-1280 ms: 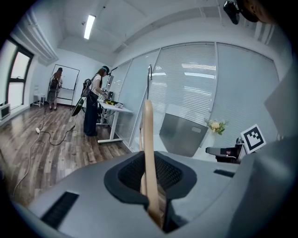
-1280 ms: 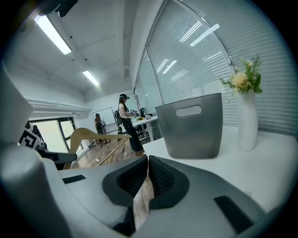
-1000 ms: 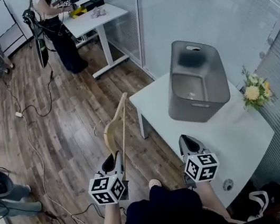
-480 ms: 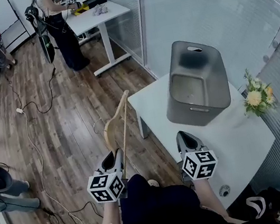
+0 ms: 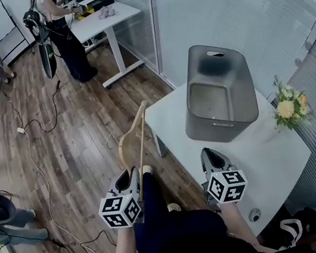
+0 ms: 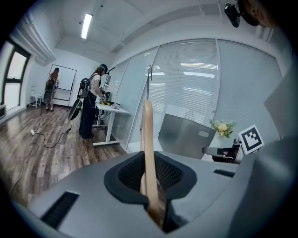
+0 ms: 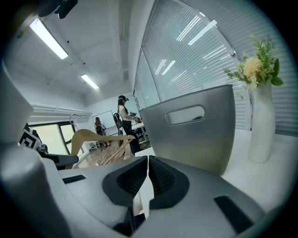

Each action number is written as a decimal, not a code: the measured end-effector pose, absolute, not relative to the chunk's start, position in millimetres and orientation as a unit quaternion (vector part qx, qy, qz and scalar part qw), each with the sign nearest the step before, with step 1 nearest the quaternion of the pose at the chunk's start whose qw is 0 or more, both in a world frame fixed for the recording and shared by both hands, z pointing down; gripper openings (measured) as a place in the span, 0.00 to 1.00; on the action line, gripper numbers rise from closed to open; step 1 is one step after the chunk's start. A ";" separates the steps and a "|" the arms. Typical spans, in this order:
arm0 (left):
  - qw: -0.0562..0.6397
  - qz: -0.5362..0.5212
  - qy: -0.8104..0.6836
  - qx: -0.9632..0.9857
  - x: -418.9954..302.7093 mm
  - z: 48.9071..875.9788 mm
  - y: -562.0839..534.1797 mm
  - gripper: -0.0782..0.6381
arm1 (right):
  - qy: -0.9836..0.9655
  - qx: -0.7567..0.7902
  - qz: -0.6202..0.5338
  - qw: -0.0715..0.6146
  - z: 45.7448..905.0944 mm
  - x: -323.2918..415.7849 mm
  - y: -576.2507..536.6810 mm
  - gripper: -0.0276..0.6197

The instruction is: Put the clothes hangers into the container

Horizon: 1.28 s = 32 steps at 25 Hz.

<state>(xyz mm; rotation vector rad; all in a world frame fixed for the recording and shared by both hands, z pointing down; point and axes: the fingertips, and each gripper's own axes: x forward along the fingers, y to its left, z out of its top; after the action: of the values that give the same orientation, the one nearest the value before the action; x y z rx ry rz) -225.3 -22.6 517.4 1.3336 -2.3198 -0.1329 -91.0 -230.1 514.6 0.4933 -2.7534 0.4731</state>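
Note:
A light wooden clothes hanger (image 5: 134,138) stands upright out of my left gripper (image 5: 131,173), which is shut on its lower end; the left gripper view shows the wood (image 6: 148,144) pinched between the pads. The hanger is over the wooden floor, just left of the table corner. The grey container (image 5: 221,67) stands open-topped on the white table (image 5: 258,147), ahead and to the right of the hanger. My right gripper (image 5: 209,154) hovers over the table's near part, shut with nothing in it, pointing at the container's handle wall (image 7: 195,130). In the right gripper view the hanger (image 7: 93,137) shows at the left.
A vase of flowers (image 5: 288,107) stands on the table right of the container, close on the right in the right gripper view (image 7: 260,125). Cables (image 5: 38,168) trail over the floor. Another desk (image 5: 105,18) with people beside it is far behind.
Both grippers keep their pose and the hanger stays gripped. The view has shifted slightly, and the person's leg now shows between the grippers.

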 end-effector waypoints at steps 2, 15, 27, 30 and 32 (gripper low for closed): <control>0.231 -0.047 -0.839 0.491 -230.0 516.4 -27.1 0.19 | -0.959 0.175 0.165 0.152 512.8 -95.0 -231.5 0.09; 0.244 -0.024 -0.790 0.562 -293.1 513.9 -96.5 0.19 | -0.940 0.243 0.180 0.158 511.7 -120.1 -253.7 0.09; 0.242 -0.001 -0.712 0.660 -356.9 498.6 -174.6 0.19 | -0.886 0.389 0.207 0.143 508.1 -120.6 -272.8 0.09; 0.241 0.000 -0.694 0.678 -368.3 497.2 -184.1 0.19 | -0.874 0.418 0.207 0.136 505.3 -123.6 -272.6 0.09; 0.239 0.001 -0.680 0.693 -374.9 497.1 -189.6 0.19 | -0.864 0.439 0.208 0.131 505.2 -125.1 -271.6 0.09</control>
<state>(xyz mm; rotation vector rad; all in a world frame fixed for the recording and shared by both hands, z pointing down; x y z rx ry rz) -374.9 -189.6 497.1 1.8969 -1.8633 0.0039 -125.1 -271.6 505.2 1.2747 -2.5093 0.6045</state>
